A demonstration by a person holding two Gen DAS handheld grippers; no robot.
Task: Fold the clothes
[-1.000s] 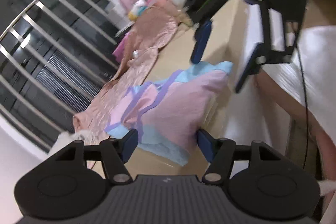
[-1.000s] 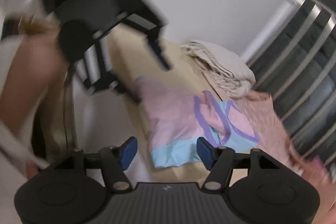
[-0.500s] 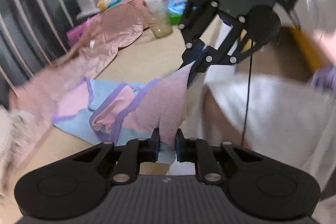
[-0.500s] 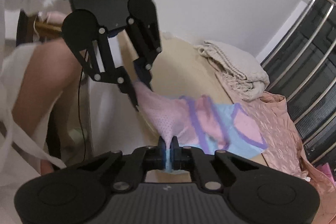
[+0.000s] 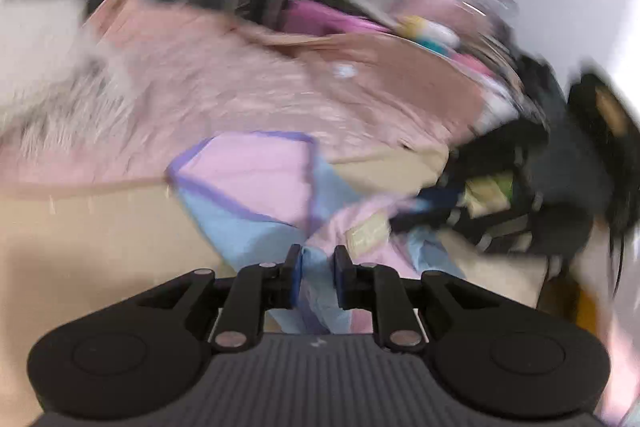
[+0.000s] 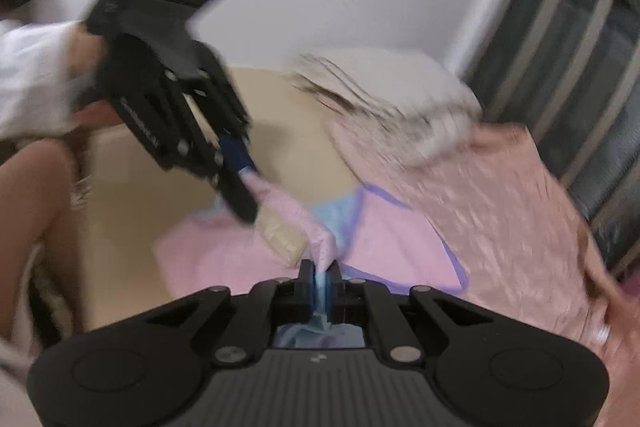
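Tan tabletop, blurry. My left gripper and right gripper both pinch edges of the pink-blue garment lying there, mid-fold; next I carry the edge across, evenly.

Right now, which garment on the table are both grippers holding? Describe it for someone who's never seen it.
On the tan table, beside the shiny salmon-pink fabric, lies a small pink and light-blue garment. Only it has purple trim.
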